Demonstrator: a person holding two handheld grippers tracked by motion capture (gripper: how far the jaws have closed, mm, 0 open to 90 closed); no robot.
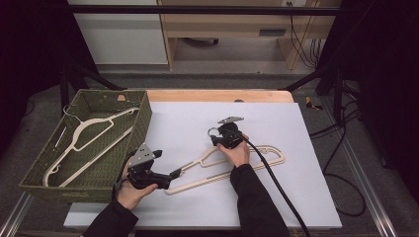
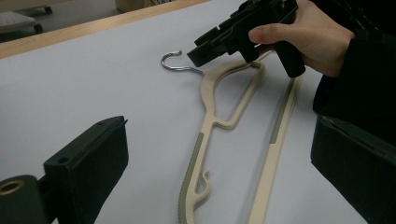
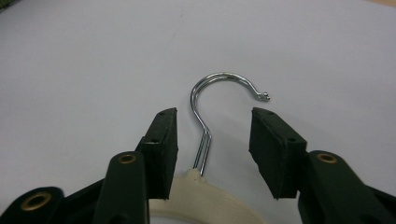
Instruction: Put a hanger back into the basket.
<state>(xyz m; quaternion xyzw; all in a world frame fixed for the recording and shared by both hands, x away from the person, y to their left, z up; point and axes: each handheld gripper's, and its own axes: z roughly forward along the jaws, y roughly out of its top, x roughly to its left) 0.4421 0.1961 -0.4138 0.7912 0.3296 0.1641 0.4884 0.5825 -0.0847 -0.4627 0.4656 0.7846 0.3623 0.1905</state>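
High view: a cream hanger [image 1: 232,168] lies flat on the white desk [image 1: 306,197]; a second hanger [image 1: 84,143] sits in the basket [image 1: 143,118]. Right hand-held gripper [image 3: 212,135]: jaws apart, straddling the steel hook [image 3: 219,88] without touching it. Left hand-held gripper [image 2: 219,158]: jaws wide open over the hanger's shoulder, which runs off the frame's lower edge.

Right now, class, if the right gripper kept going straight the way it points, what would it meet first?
Probably the chrome wire hook of the cream plastic hanger: its stem stands between the right gripper's open fingers, untouched. Beyond it lies bare white table sheet.
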